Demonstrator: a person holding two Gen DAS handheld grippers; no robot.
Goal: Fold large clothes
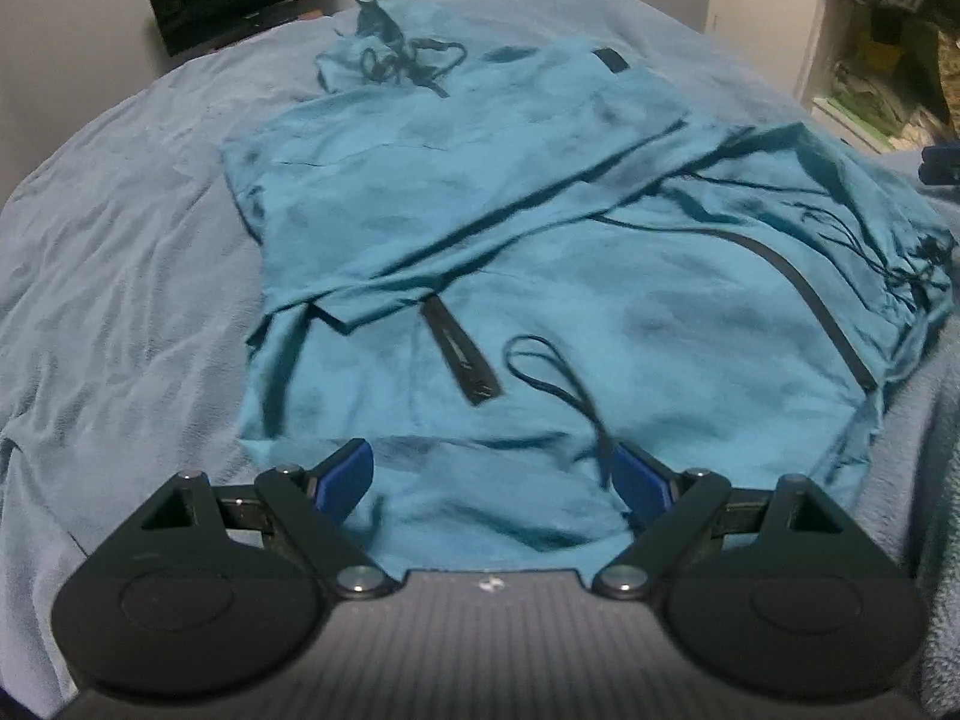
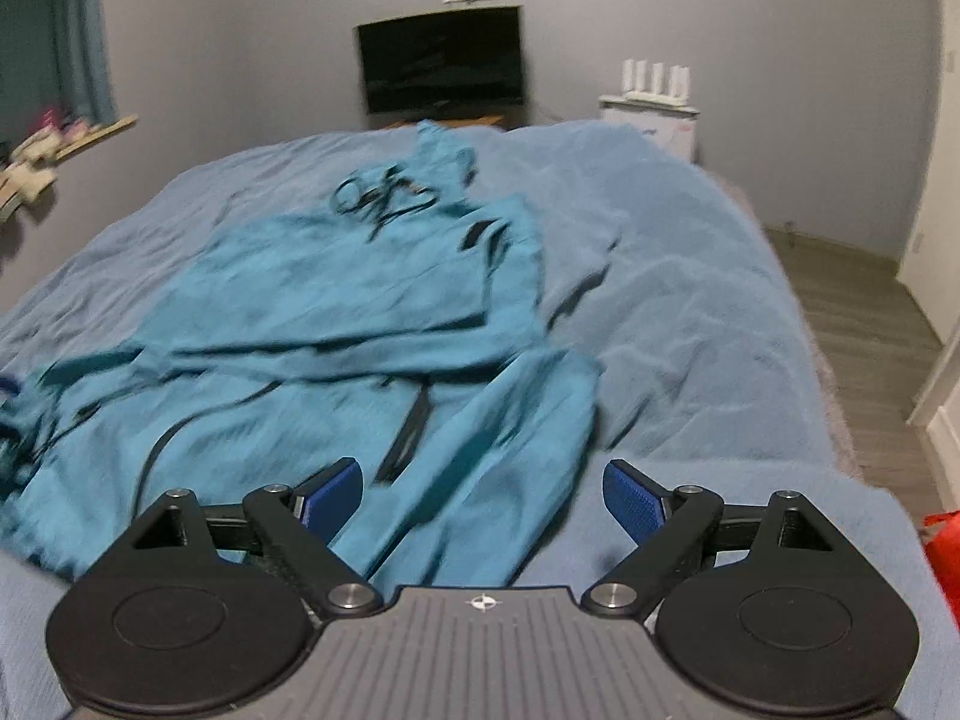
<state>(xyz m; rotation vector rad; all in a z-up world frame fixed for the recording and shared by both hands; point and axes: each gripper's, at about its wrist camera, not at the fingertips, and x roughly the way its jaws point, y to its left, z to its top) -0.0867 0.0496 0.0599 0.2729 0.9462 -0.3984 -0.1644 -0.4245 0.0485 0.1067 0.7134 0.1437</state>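
A large teal jacket (image 1: 540, 228) with dark zippers and drawcords lies spread on the bed, one sleeve folded across its body. My left gripper (image 1: 492, 474) is open just above the garment's near edge, with cloth between the blue pads. In the right wrist view the same jacket (image 2: 336, 324) lies ahead and left, with a sleeve (image 2: 498, 450) running toward me. My right gripper (image 2: 483, 495) is open over the end of that sleeve, holding nothing.
A light blue blanket (image 2: 690, 312) covers the bed. A dark TV (image 2: 441, 60) stands against the far wall beside a white cabinet with a router (image 2: 654, 102). Wood floor (image 2: 852, 312) lies right of the bed. Shelves with clutter (image 1: 882, 60) stand at right.
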